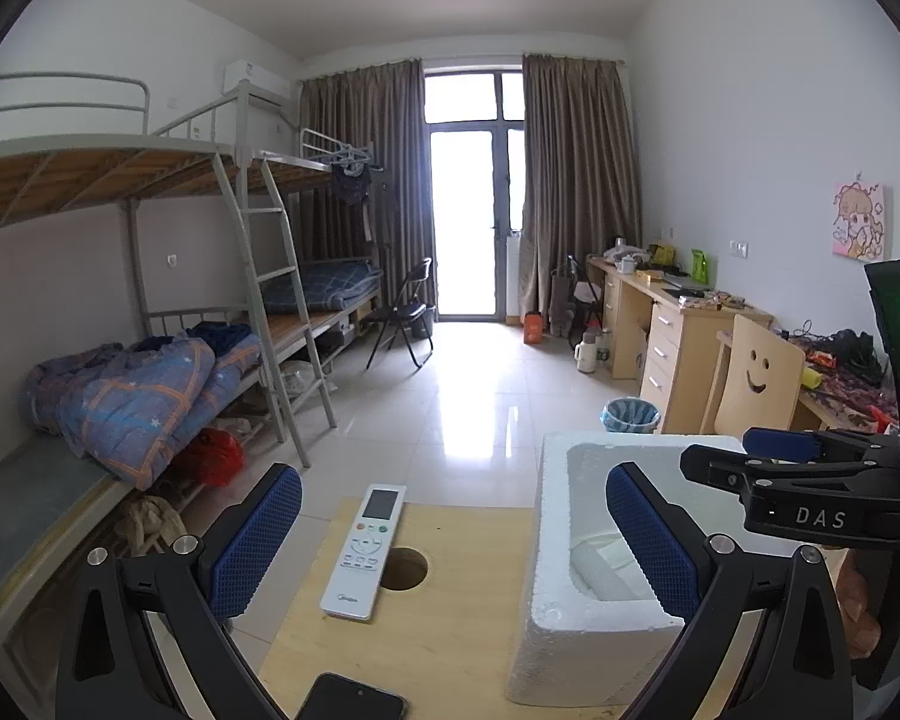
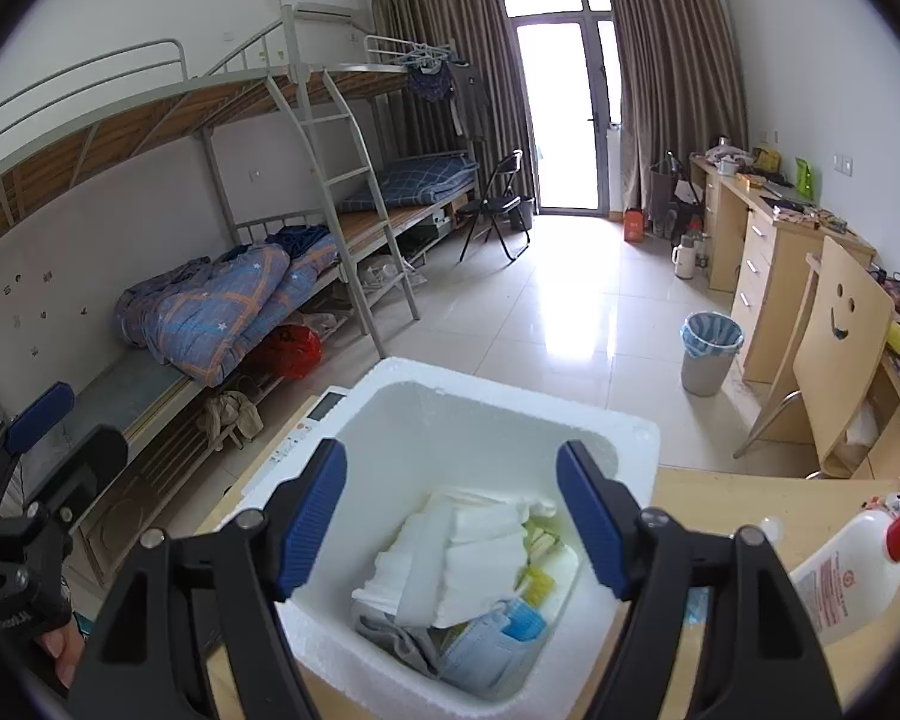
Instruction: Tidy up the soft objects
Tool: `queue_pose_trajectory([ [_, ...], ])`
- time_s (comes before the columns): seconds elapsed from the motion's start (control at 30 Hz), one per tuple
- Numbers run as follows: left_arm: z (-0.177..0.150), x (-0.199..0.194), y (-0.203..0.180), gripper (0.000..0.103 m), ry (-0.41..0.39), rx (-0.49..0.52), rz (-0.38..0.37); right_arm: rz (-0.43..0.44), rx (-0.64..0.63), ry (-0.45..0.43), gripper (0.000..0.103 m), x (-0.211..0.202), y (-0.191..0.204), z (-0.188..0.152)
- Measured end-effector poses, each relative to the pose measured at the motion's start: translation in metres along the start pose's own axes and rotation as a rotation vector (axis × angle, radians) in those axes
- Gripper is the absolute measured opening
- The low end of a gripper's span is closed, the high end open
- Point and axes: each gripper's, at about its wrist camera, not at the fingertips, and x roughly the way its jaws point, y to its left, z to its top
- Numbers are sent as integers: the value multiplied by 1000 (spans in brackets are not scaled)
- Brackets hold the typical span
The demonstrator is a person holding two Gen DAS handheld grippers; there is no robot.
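While both claws hang empty above the small wooden table [image 1: 450,630], the sorting looks nearly or wholly finished, judging by what lies in the box. At about eight o'clock in the left wrist view, a dark phone [image 1: 354,697] sits at the table's near edge, and just past it toward twelve o'clock a white remote control [image 1: 363,552] lies flat beside a round hole in the tabletop. The left gripper [image 1: 453,546] hovers over that stretch with its blue pads [image 1: 258,546] spread wide, pinching nothing. Toward three o'clock stands the white foam box [image 1: 546,600], touching the table and sitting just beside the remote.

From the right wrist view, the right gripper [image 2: 450,522] hangs directly over the foam box [image 2: 498,414], its jaws likewise spread and empty. Inside, at about six o'clock, the soft objects rest in a loose heap: folded white tissues [image 2: 462,546], a blue face mask [image 2: 492,642], a grey cloth [image 2: 402,636] and some small yellow pieces [image 2: 537,579] whose nature cannot be told. At four o'clock a white spray bottle [image 2: 846,576] with a red trigger lies tipped on the table, apart from the box.

No soft item shows outside the box on the table, so what remains, if anything, is probably only tidying the pile; the hard things appear rightly left out.
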Motion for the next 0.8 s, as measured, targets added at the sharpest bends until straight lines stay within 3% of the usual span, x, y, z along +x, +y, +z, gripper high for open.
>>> queue_pose_trajectory([
  [0.3, 2, -13, -9, 102, -4, 0, -24, -12, -12, -36, 79, -31, -1, -4],
  [0.37, 2, -17, -13, 102, -5, 3, -37, -21, -13, -50, 92, -40, 0, -6],
  [0.5, 3, -29, -20, 102, -12, 5, -59, -47, 4, -103, 103, -68, -3, -12],
  [0.8, 3, -77, -30, 102, -60, 18, -91, -65, -22, -151, 103, -117, 4, -30],
])
